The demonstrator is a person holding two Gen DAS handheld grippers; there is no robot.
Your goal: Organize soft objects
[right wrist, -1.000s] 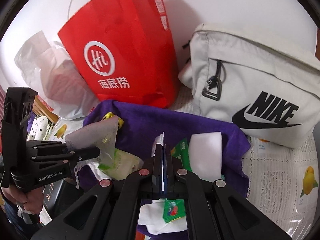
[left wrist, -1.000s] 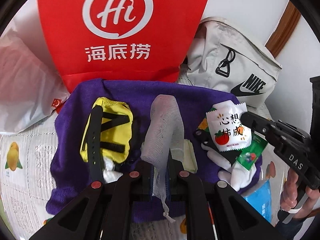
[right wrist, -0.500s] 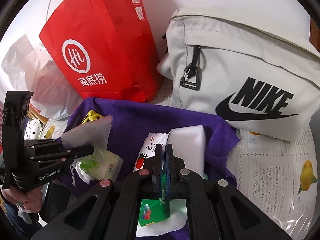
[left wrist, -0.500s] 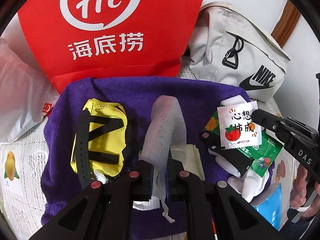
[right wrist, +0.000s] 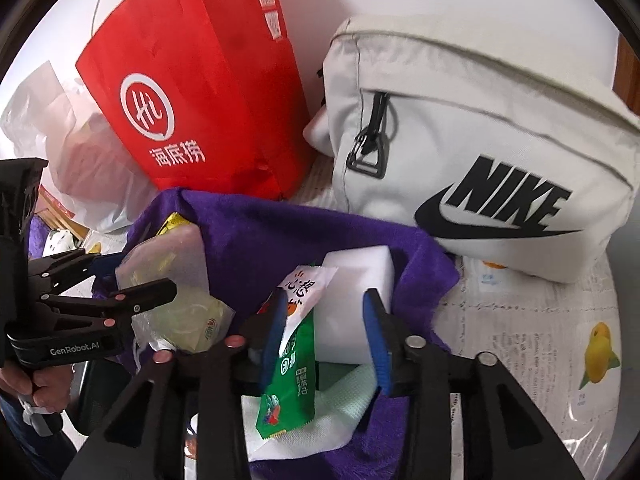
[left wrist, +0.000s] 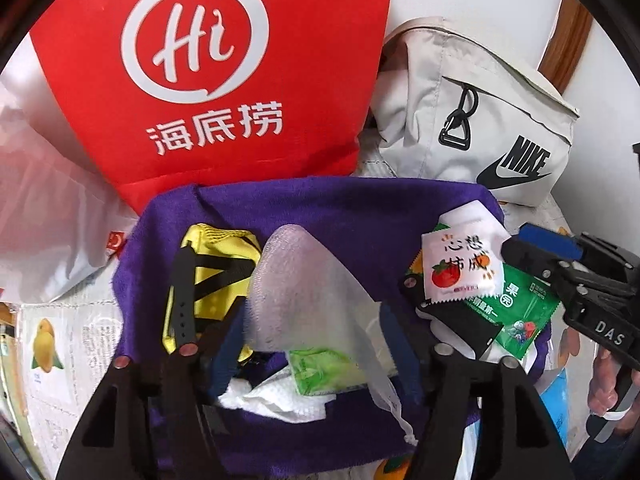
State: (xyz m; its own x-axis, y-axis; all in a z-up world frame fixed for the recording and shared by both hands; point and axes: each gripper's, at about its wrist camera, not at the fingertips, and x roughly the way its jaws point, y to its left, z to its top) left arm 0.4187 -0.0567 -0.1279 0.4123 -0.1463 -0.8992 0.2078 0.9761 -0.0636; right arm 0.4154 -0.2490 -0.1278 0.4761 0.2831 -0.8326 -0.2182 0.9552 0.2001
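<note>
A purple towel (left wrist: 320, 216) lies spread on the table with soft things on it. My left gripper (left wrist: 308, 332) is open, and a translucent white mesh pouch (left wrist: 304, 292) lies loose between its fingers, above a green packet (left wrist: 320, 368) and white tissue. A yellow pouch with black straps (left wrist: 208, 276) lies to its left. My right gripper (right wrist: 326, 320) is open. A white strawberry sachet (right wrist: 306, 292) and a green sachet (right wrist: 288, 380) rest against its left finger. A white foam block (right wrist: 352, 300) sits between the fingers.
A red paper bag (left wrist: 224, 68) and a beige Nike bag (right wrist: 480, 152) stand behind the towel against the wall. A white plastic bag (left wrist: 44, 200) lies at the left. The table has a cover printed with fruit (right wrist: 596, 352).
Both grippers have opened. The left let go of the mesh pouch, the right let go of the sachets. Both moved a little forward over the towel.
</note>
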